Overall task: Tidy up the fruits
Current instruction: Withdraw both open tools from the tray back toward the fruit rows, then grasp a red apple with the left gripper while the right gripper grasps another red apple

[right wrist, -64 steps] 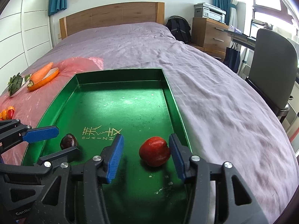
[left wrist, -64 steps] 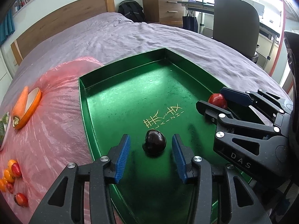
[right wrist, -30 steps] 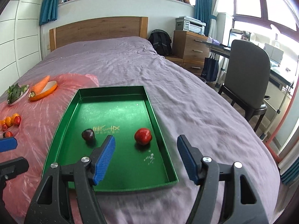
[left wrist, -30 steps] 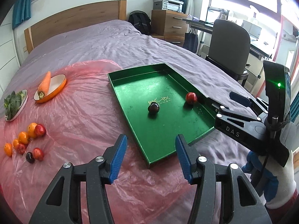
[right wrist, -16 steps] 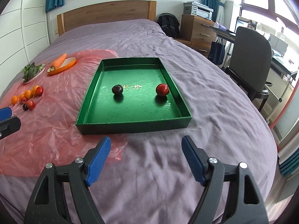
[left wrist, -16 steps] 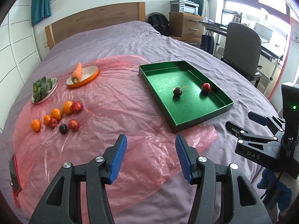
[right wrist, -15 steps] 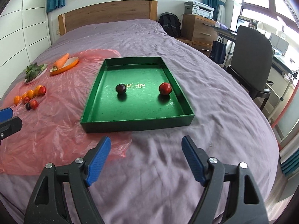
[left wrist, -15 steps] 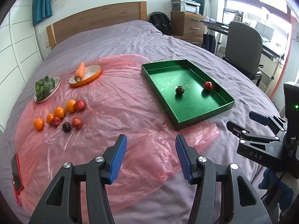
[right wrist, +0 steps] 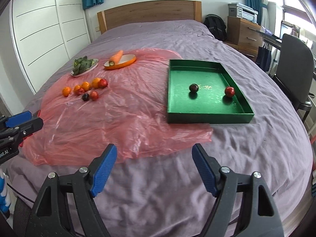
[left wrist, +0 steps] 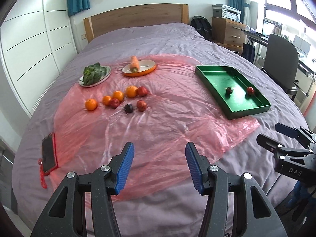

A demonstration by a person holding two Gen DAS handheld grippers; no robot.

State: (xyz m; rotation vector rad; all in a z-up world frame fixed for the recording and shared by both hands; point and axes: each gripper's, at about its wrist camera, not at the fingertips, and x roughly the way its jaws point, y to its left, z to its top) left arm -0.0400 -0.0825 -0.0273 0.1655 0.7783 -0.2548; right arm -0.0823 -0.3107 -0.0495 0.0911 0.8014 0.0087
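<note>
Both tools, left tool (left wrist: 159, 165) and right tool (right wrist: 153, 170), hang open and empty; approach the loose fruits (left wrist: 126, 98) near the bed's left edge from above.

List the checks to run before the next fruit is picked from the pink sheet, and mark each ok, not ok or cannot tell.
1. Left tool empty, blue pads apart: ok.
2. Right tool empty, pads apart: ok.
3. Green tray has free floor; only a dark plum and a red apple lie in it, apart: ok.
4. Loose fruit cluster in plain view on the pink plastic sheet: ok.
5. Either tool within grasp of that fruit: not ok, both hang over the bed's near edge.
6. Fruit firmness: cannot tell.
</note>
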